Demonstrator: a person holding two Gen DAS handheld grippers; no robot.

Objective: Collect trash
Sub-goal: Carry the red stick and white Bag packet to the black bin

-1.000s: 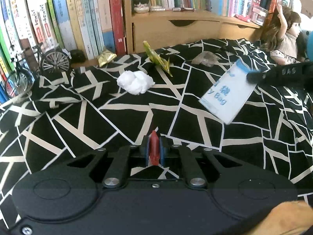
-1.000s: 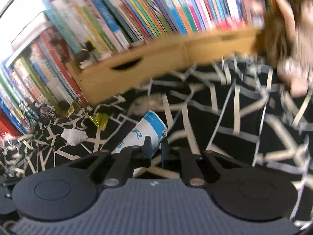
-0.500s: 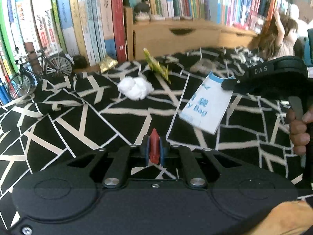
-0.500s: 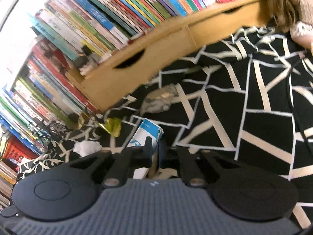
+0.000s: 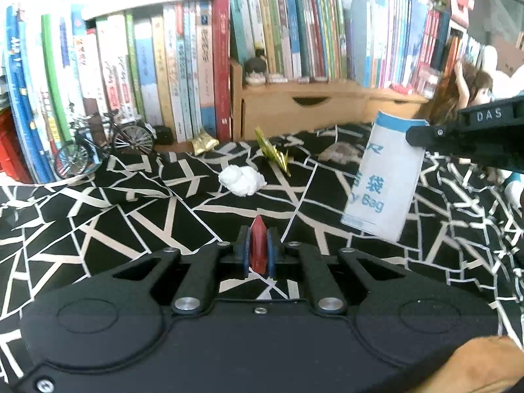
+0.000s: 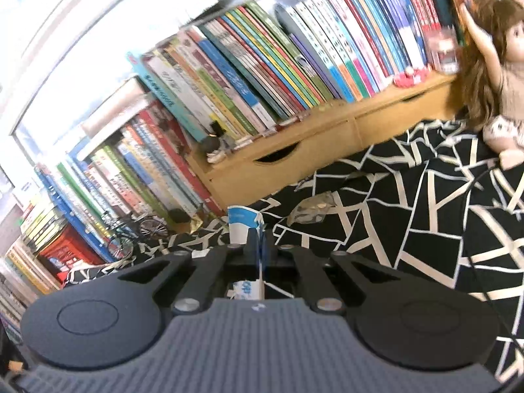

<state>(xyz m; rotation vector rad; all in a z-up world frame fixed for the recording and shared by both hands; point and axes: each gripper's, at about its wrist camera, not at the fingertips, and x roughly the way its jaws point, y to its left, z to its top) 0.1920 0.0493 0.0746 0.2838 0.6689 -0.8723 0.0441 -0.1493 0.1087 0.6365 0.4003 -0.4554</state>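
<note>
Bookshelves behind black-and-white patterned cloth | left gripper: jaws clamped on red scrap | ahead of jaws: gold wrapper, white wad, green-gold wrapper, clear wrapper uncollected | right gripper: jaws pinching white-blue bag, raised clear of cloth | progress: early, judged

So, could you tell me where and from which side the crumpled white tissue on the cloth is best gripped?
Probably from straight above, pinching across the middle of the white tissue. It lies as a soft, lumpy wad, flat on the black-and-white cloth, apart from the folded yellow-green wrapper behind it, so either side is free.
</note>
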